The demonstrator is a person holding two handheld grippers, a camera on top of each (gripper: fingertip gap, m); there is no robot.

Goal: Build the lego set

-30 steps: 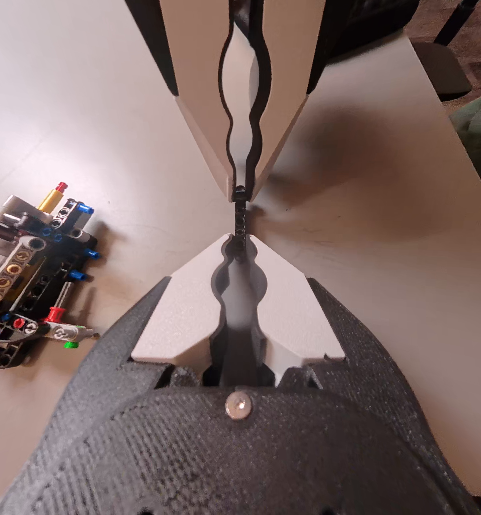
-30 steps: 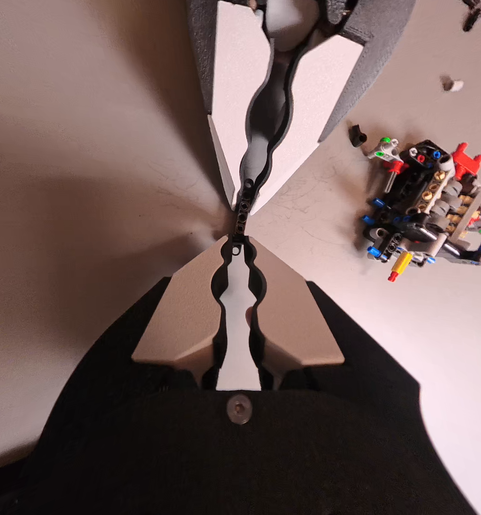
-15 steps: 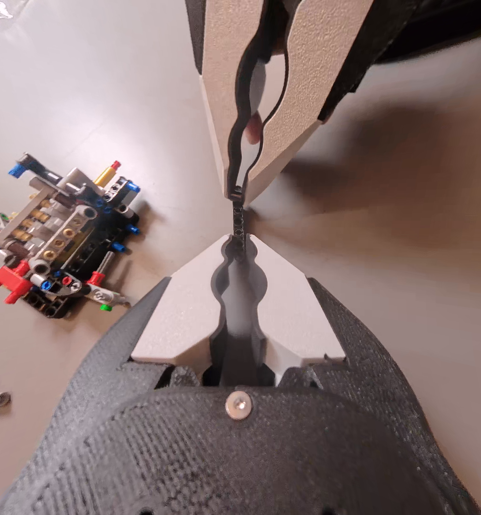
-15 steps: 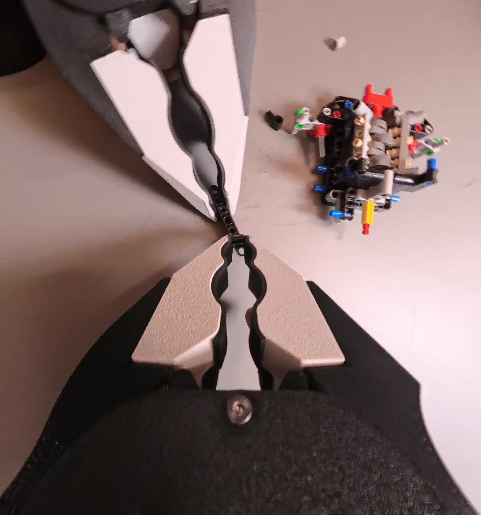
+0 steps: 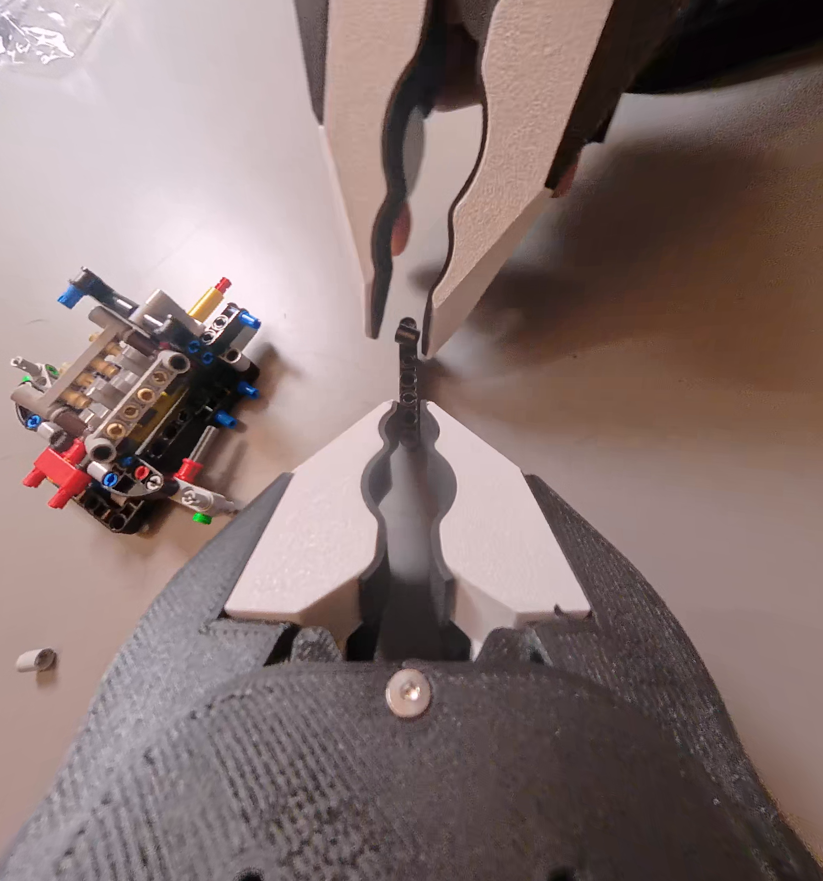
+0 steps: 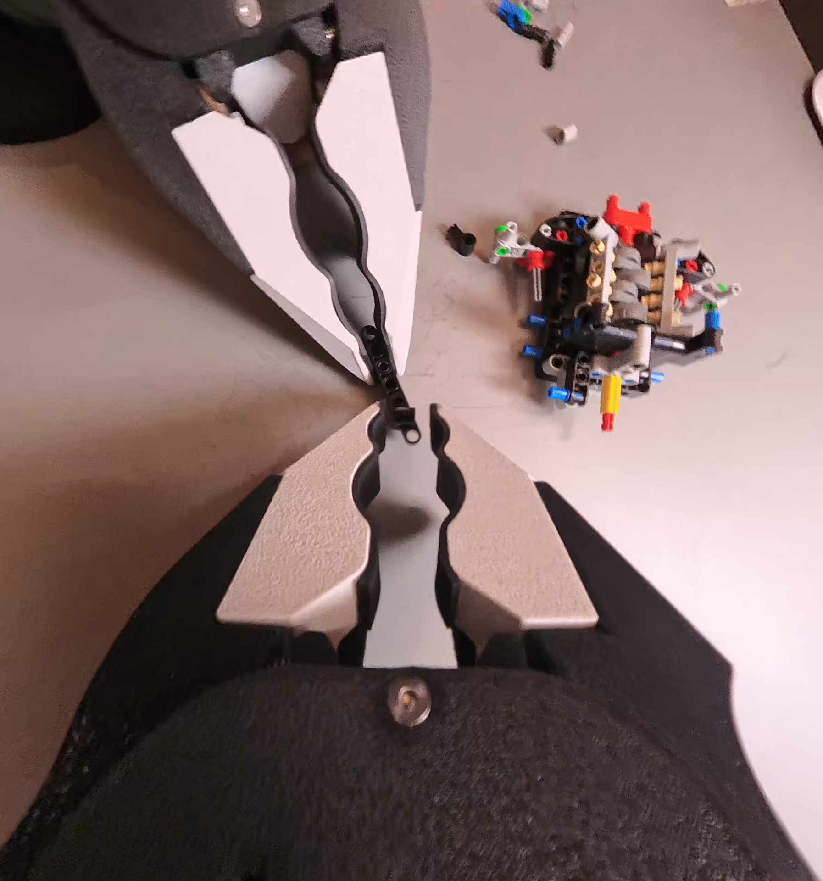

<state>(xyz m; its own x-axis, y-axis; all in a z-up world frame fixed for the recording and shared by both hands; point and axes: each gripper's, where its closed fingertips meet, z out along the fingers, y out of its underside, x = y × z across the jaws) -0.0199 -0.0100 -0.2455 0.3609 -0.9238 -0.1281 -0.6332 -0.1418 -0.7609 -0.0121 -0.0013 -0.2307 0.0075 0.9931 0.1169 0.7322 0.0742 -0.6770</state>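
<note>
My left gripper [image 5: 408, 406] is shut on a thin black holed beam [image 5: 407, 381], which sticks out forward above the table. A small black connector [image 5: 406, 332] sits on the beam's far end. My right gripper [image 6: 406, 413] is open, its jaws standing either side of that end [image 6: 408, 428] without gripping it. It comes in from the top of the left wrist view [image 5: 400, 339]; the left gripper comes in from the top of the right wrist view [image 6: 382, 369]. The partly built lego model [image 5: 133, 410] lies on the beige table, to the right in the right wrist view [image 6: 624, 305].
A small grey sleeve [image 5: 36, 660] lies near the left gripper's body. A loose black piece [image 6: 461, 238] and a grey piece [image 6: 561, 132] lie near the model, with more parts [image 6: 538, 28] farther off. A clear plastic bag [image 5: 18, 28] lies far left. Between my left fingertips and the loose black piece [image 6: 461, 238] there is roughly 8 cm.
My right gripper has opened and let go of the beam's end, which it pinched before. Both views have swung, so the model now sits closer to the middle.
</note>
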